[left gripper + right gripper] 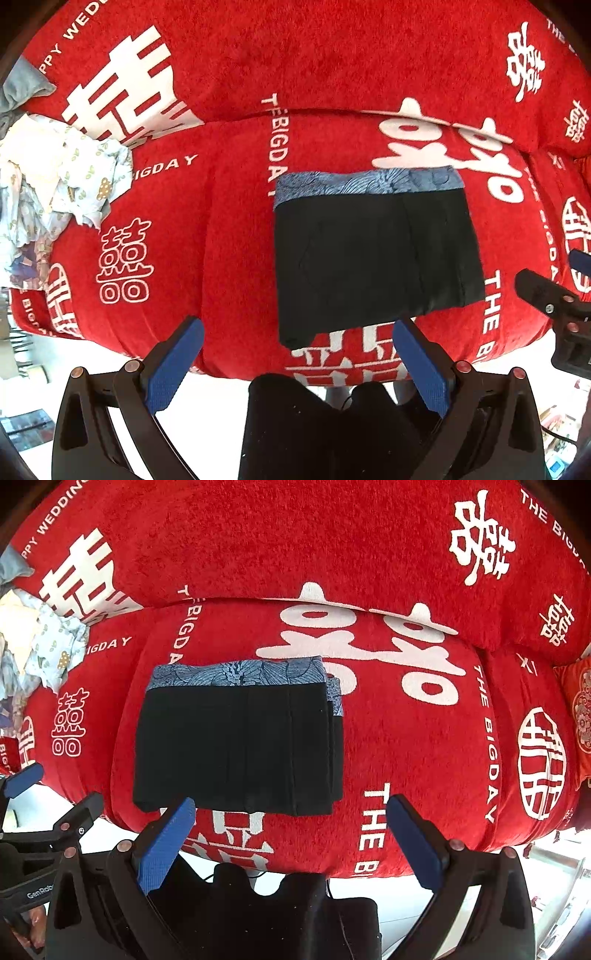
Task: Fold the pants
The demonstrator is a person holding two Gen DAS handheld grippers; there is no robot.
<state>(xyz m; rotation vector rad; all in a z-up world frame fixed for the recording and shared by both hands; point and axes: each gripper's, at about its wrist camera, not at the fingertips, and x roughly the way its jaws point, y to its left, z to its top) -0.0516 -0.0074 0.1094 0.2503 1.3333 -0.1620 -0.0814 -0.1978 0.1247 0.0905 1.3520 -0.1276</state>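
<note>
**Folded Pants on Red Cover, Both Grippers Released**

While both tools hang clear of the fabric, the left gripper (297,328) presents its two blue-padded fingers (173,365) spread wide apart, with nothing between them. The right gripper (291,806) shows the same condition: jaws released, blue pads (166,843) well separated, no cloth held. In the left wrist view, the right gripper appears at the right edge; in the right wrist view, the left gripper (55,805) appears at the lower left, beside the pants.

Just beyond the fingertips lie the pants (236,749), folded into a compact black rectangle, flat on the red cover (406,738). The near edge of the pants sits close to the front edge of the cover. A blue patterned band (240,672) runs along the far edge of the folded stack; stacked layers show at its right side.

White characters and lettering reading "THE BIGDAY" are printed across the red cover. Farther back and to the left, a crumpled pile of pale patterned cloth (55,177) rests on the cover, well apart from the pants. A red cushion (580,716) sits at the far right.
</note>
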